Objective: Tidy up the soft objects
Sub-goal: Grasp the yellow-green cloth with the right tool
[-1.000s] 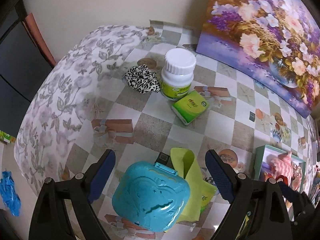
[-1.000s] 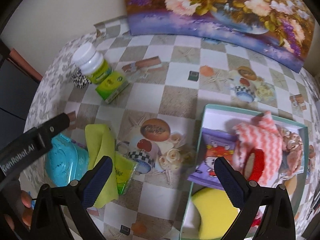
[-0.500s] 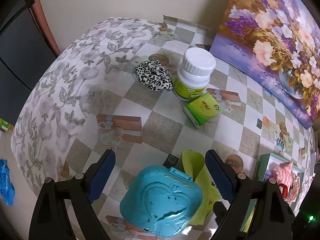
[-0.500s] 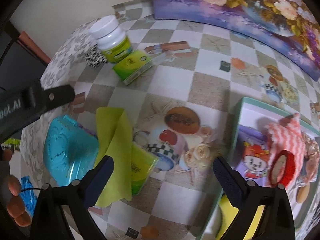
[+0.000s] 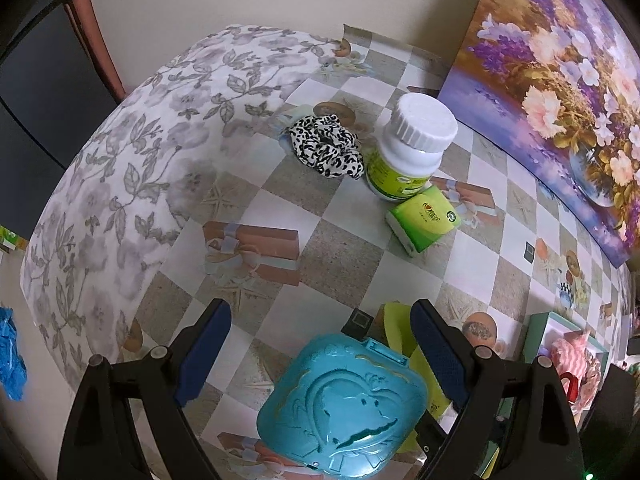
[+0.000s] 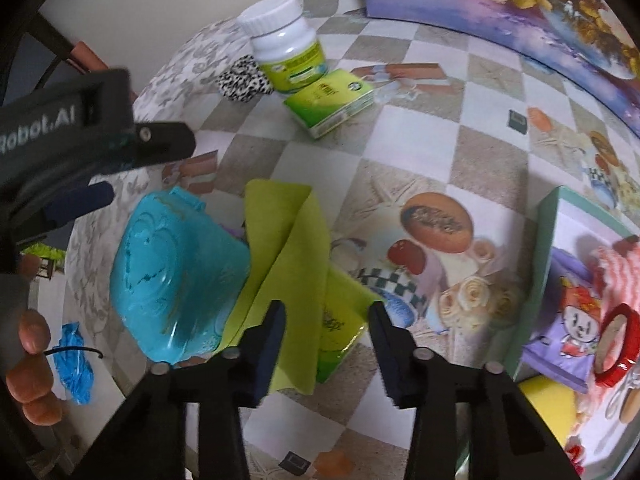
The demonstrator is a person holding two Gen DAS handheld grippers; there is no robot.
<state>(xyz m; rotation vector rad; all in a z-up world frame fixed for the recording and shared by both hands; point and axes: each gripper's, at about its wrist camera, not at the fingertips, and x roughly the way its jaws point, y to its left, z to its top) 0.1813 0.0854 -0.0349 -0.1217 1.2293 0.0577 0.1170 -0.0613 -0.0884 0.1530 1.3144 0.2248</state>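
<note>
A yellow-green cloth (image 6: pixel 288 248) lies folded on the table, draped over a green tissue pack (image 6: pixel 340 328), beside a teal plastic case (image 6: pixel 172 280). My right gripper (image 6: pixel 326 316) is open, its jaws on either side of the cloth's near end and the pack, not touching. My left gripper (image 5: pixel 320 320) is open and empty above the teal case (image 5: pixel 344 404). A black-and-white scrunchie (image 5: pixel 326 146) lies far left by a white bottle (image 5: pixel 408 148). A green tray (image 6: pixel 556 216) at right holds a pink cloth (image 6: pixel 616 272), a purple cartoon cloth (image 6: pixel 568 320) and a yellow sponge (image 6: pixel 548 404).
A second green tissue pack (image 5: pixel 424 220) lies by the bottle. A flower painting (image 5: pixel 560 68) leans on the wall behind. A red tape ring (image 6: pixel 616 340) is in the tray. The table edge drops off to the left, with a blue glove (image 6: pixel 74 360) on the floor.
My right gripper has moved left and down from the tray to the yellow-green cloth, its jaws narrower than before. My left gripper has drawn back and turned left, still above the teal case.
</note>
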